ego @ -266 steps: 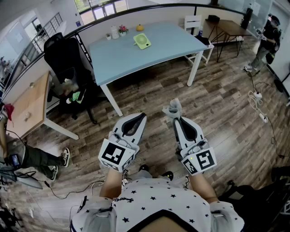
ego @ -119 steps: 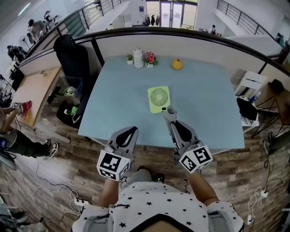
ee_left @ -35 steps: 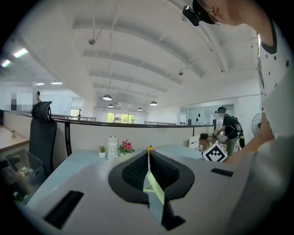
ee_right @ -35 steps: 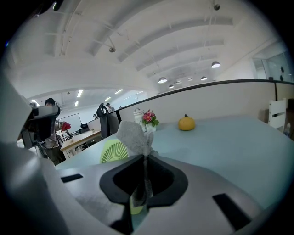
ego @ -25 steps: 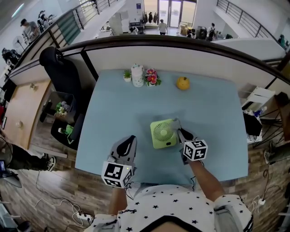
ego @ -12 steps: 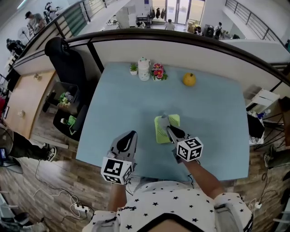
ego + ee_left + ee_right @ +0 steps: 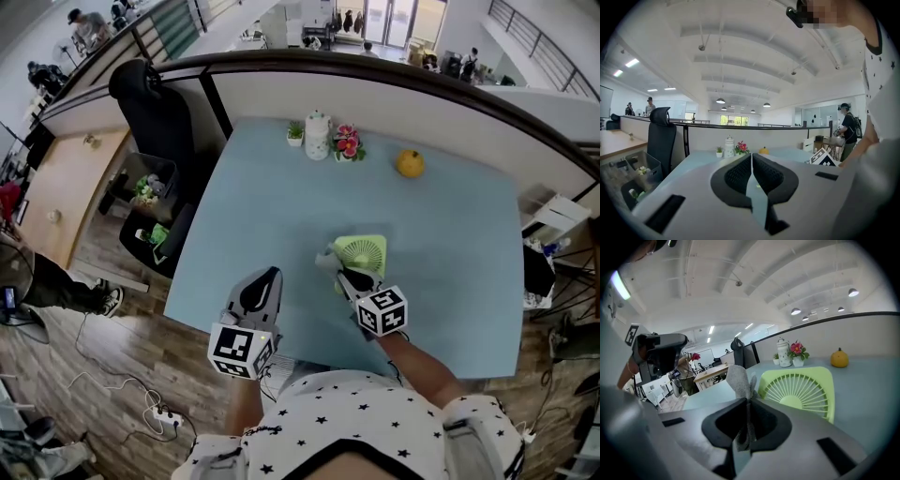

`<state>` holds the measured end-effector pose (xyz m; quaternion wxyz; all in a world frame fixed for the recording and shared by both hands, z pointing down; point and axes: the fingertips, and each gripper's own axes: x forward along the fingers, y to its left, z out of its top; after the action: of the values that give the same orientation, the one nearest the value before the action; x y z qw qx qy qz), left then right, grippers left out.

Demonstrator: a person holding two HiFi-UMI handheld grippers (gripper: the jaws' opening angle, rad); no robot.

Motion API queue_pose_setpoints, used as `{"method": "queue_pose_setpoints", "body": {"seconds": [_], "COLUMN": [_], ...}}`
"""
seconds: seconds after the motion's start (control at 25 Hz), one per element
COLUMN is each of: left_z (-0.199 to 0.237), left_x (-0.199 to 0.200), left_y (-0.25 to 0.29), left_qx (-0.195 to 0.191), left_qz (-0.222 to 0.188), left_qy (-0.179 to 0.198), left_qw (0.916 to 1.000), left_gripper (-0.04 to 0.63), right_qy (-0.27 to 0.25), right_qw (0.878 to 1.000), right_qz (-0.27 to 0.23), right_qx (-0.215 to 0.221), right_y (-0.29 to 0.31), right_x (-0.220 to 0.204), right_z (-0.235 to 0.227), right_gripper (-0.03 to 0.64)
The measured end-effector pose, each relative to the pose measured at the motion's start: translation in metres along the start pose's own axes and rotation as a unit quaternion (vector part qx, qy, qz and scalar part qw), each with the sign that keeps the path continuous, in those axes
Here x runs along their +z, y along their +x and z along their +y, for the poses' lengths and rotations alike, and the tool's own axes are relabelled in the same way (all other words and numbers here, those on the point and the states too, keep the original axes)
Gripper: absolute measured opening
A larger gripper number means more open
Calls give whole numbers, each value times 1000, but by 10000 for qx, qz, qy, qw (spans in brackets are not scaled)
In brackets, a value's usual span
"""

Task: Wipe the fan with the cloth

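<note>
My right gripper [image 7: 747, 402] clenched on crumpled grey cloth [image 7: 738, 378]; lime-green square fan [image 7: 802, 390] right of jaws, sweep lightly; left gripper [image 7: 751, 162] closed, empty.

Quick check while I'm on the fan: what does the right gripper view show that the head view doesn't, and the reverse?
Right gripper view only: the right gripper's jaws closed on the grey cloth, and the fan's grille spokes close up. Head view only: the left gripper apart from the fan near the table edge, and the black chair. Both: fan, cloth, orange fruit, flowers.
</note>
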<state>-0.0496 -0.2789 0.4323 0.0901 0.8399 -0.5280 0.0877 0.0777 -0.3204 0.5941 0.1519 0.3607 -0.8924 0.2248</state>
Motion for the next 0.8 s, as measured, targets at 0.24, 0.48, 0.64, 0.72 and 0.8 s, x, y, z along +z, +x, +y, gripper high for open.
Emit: {"method": "queue_pose_setpoints", "body": {"seconds": [0.24, 0.48, 0.64, 0.72, 0.8], "left_z": [-1, -11, -21, -26, -31], "left_x": [-2, 1, 2, 3, 4], "left_y": [4, 16, 24, 28, 31], "left_qx": [-17, -214, -377, -454, -520], "left_qz": [28, 16, 23, 20, 12], "left_qy": [4, 39, 79, 100, 122], "left_qw": [10000, 9998, 9993, 9989, 9986], "left_gripper": [34, 34, 34, 34, 34], "right_qy": [82, 222, 328, 367, 423], "right_qw": [9999, 9992, 9981, 9974, 9963], "right_qz": [54, -68, -145, -181, -225], "right_qx": [-103, -313, -502, -601, -710], "right_y": [0, -11, -23, -29, -36], "right_x": [-7, -4, -5, -5, -4], "right_z": [-12, -29, -43, -50, -58], "right_gripper": [26, 26, 26, 26, 26]}}
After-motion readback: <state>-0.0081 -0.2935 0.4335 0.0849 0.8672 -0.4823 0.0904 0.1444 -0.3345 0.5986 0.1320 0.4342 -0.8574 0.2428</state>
